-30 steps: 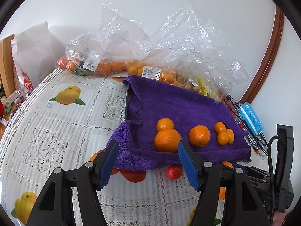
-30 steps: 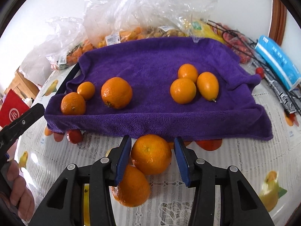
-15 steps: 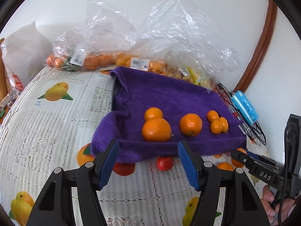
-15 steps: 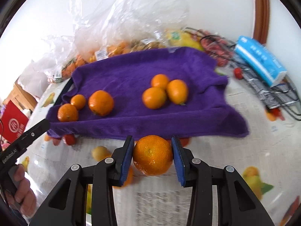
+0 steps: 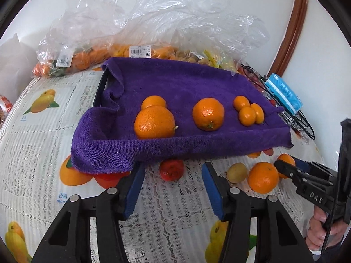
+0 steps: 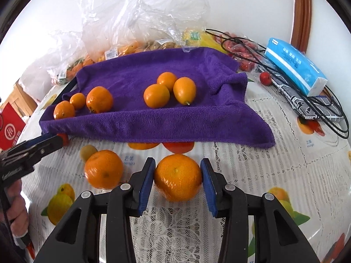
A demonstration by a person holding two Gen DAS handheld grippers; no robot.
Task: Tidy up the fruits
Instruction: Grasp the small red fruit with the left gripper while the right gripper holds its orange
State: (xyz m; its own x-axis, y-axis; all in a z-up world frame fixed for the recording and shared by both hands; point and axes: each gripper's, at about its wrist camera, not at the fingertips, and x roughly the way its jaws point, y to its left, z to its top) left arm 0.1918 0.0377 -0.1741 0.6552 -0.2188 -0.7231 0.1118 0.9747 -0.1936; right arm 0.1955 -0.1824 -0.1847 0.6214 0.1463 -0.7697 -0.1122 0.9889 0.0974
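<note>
A purple towel (image 5: 186,83) lies over a tray on the table. On it sit a big orange (image 5: 154,122), a smaller one (image 5: 153,102) behind it, a middle orange (image 5: 208,114) and three kumquats (image 5: 249,112). My left gripper (image 5: 173,167) is closing around a small red fruit (image 5: 171,171) by the towel's front edge, and its pads are clear of it. My right gripper (image 6: 177,171) has an orange (image 6: 177,177) between its pads low over the tablecloth; the jaws are starting to open but still touch it. A loose orange (image 6: 103,168) and a small yellow fruit (image 6: 87,151) lie left of it.
Crumpled plastic bags (image 5: 153,32) of fruit line the wall behind the towel. A blue tissue pack (image 6: 296,65), black cables (image 6: 318,114) and a small red fruit (image 6: 265,78) sit at the right. A red bag (image 6: 11,129) stands off the table's left side.
My left gripper came down and forward to the red fruit and its jaws narrowed. My right gripper carried the orange sideways away from the other loose orange, along the towel's front edge.
</note>
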